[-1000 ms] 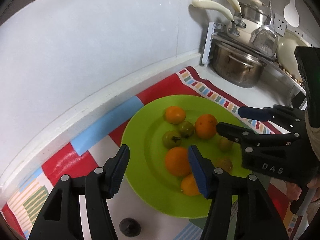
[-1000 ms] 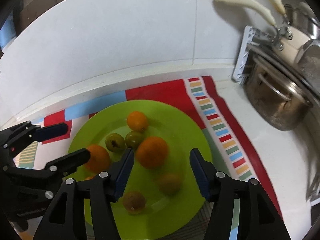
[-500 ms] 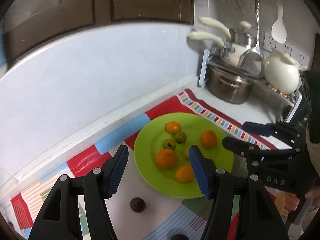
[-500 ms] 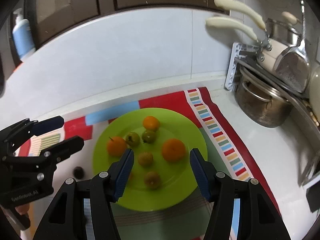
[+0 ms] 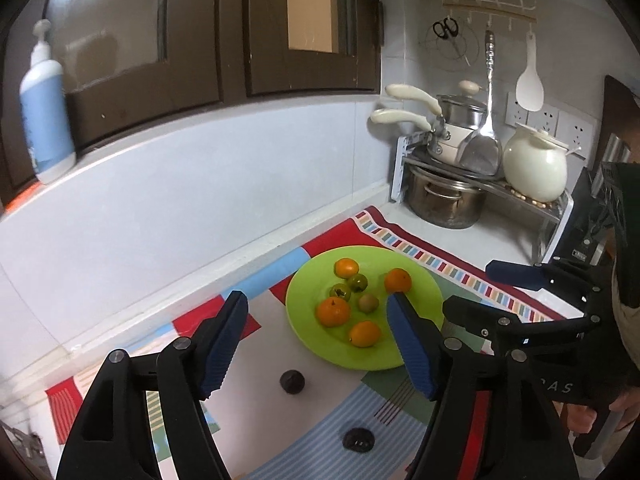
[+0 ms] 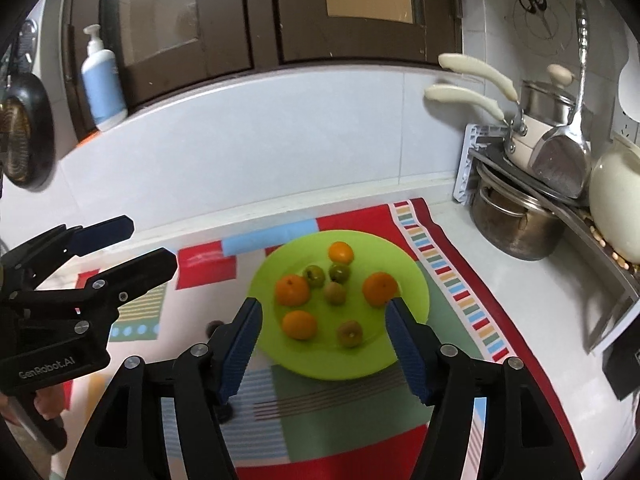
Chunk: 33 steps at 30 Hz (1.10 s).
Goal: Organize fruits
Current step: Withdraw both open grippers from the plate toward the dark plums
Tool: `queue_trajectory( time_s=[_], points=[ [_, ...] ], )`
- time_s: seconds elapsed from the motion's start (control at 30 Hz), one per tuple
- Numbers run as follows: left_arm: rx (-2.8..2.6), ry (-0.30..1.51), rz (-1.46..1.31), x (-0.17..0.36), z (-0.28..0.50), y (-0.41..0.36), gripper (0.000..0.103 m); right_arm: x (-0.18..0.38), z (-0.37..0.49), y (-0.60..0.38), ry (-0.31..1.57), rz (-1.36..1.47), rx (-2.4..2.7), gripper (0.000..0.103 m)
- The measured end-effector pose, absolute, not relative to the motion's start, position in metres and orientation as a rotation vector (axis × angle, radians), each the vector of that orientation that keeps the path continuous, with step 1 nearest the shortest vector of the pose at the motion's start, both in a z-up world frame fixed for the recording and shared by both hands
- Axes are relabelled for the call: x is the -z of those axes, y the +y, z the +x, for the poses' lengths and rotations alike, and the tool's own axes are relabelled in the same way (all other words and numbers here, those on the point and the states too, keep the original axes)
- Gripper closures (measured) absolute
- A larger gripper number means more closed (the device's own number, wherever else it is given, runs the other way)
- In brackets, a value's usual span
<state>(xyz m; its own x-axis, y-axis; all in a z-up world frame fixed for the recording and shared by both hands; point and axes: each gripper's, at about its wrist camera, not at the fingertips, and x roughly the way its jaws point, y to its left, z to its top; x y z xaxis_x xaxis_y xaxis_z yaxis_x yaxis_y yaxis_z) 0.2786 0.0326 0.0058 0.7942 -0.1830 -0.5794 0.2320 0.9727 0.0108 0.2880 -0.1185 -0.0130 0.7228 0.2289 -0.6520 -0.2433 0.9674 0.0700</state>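
A lime green plate (image 5: 424, 284) (image 6: 412, 280) on a patterned cloth holds several fruits: oranges (image 5: 333, 312) (image 6: 292, 290), small green ones (image 5: 357, 282) (image 6: 339, 272) and brownish ones (image 5: 368, 303) (image 6: 350, 333). Two dark fruits (image 5: 292, 381) (image 5: 359, 439) lie on the cloth in front of the plate; one shows in the right wrist view (image 6: 214, 326). My left gripper (image 5: 318, 338) is open and empty, raised above the cloth. My right gripper (image 6: 322, 344) is open and empty, raised before the plate. Each gripper shows in the other's view (image 5: 472, 290) (image 6: 138, 246).
A rack at the right holds a steel pot (image 5: 444, 200) (image 6: 516, 228), saucepans (image 5: 452, 128) and a white jar (image 5: 534, 170). A soap bottle (image 5: 46, 108) (image 6: 102, 80) stands on the ledge. A tiled wall runs behind the cloth.
Both grippers have pulled back and up from the plate, so the plate looks smaller and the two dark fruits on the cloth have come into view. Both stay open.
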Motion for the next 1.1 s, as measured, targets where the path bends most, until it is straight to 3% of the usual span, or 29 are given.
queue_trajectory(
  time_s=[0.6,1.1],
  points=[
    [0.167,0.609,0.097,0.003,0.224,0.072,0.026,0.014,0.241,-0.081,0.720,-0.025,-0.291,0.038],
    [0.185,0.680,0.111,0.048,0.214,0.094,0.025,0.058,0.231,-0.053,0.786,-0.046,-0.310,0.038]
  ],
)
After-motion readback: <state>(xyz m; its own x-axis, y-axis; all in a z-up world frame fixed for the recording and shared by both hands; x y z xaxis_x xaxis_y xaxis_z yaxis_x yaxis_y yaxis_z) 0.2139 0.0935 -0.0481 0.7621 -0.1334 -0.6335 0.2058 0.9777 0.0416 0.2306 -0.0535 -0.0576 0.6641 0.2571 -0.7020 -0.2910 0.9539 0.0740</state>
